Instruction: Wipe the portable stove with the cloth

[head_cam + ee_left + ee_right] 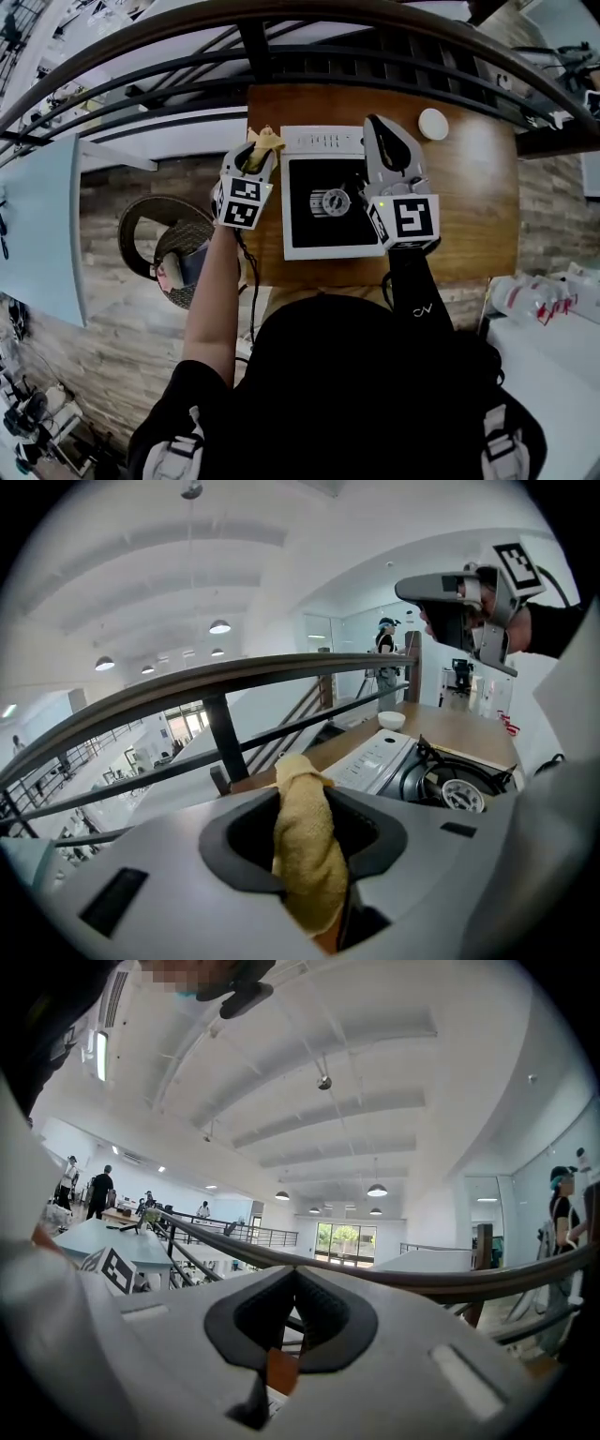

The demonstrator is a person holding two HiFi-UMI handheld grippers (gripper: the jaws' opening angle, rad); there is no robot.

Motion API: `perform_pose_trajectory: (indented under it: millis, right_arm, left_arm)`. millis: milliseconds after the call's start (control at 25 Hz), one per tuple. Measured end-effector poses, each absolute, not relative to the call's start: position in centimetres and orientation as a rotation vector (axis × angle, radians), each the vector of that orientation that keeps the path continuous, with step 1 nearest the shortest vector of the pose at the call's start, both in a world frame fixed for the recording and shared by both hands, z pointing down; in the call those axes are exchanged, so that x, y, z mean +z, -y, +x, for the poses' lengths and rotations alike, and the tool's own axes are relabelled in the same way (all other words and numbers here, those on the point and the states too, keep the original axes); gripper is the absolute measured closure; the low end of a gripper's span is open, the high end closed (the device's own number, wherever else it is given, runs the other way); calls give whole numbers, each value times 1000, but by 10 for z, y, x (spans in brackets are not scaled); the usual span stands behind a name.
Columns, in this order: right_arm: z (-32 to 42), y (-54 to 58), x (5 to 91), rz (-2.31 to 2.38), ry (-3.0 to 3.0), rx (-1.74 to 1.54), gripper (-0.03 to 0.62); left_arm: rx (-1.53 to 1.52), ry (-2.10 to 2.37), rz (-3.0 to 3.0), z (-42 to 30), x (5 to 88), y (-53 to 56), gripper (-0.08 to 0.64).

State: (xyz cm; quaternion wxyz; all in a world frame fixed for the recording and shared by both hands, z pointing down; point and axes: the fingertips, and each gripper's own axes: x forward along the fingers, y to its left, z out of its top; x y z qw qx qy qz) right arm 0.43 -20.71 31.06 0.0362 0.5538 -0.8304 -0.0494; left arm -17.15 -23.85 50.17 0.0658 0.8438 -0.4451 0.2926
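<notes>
Head view, looking down over the person's shoulders, shows a wooden bench [478, 197] set against a dark railing [281, 56]. The white portable stove [323, 141] sits in the middle of the bench, black on top with a round burner [335, 202] at its centre. The left gripper [259, 155] is just off the stove's left edge, near the back corner, with a yellow cloth [266, 141] poking out past its jaws. The right gripper [380, 127] is over the stove's right side, pointing toward the railing. A small white bowl [433, 123] stands on the bench beyond the stove's back right corner, apart from it. Down on the floor, left of the bench, is a round wicker seat [141, 220].

From the left gripper view, the left gripper [305, 799] has its jaws clamped on the cloth [305, 846], which is bunched into an upright roll rising above them. Past it to the right lie the stove [375, 761] and burner [457, 794], with the bowl [391, 720] farther back. The right gripper [459, 597] is held up in the air above the stove.

From the right gripper view, the right gripper [295, 1283] has its jaws together with nothing between them, aimed over the railing [422, 1283] into the hall.
</notes>
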Motion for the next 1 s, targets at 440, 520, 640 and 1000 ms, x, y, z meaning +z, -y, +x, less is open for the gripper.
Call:
perform_pose_trajectory:
  millis: [440,520,640,1000]
  right_arm:
    - [84,185,312,1871,2450,-143,591]
    - [106,179,317,1913,2420,-126,591]
    - [139,170,322,1962,2376,-106,591]
    - [160,160,337,1950,2349,-55,591]
  left_arm:
    - [623,1102,2777,-23,433,206,430]
    - [655,1017,2802,14,442,195,430]
    - [745,894,2819,62,462,178,430]
    - [859,866,2748,78,498,162,430]
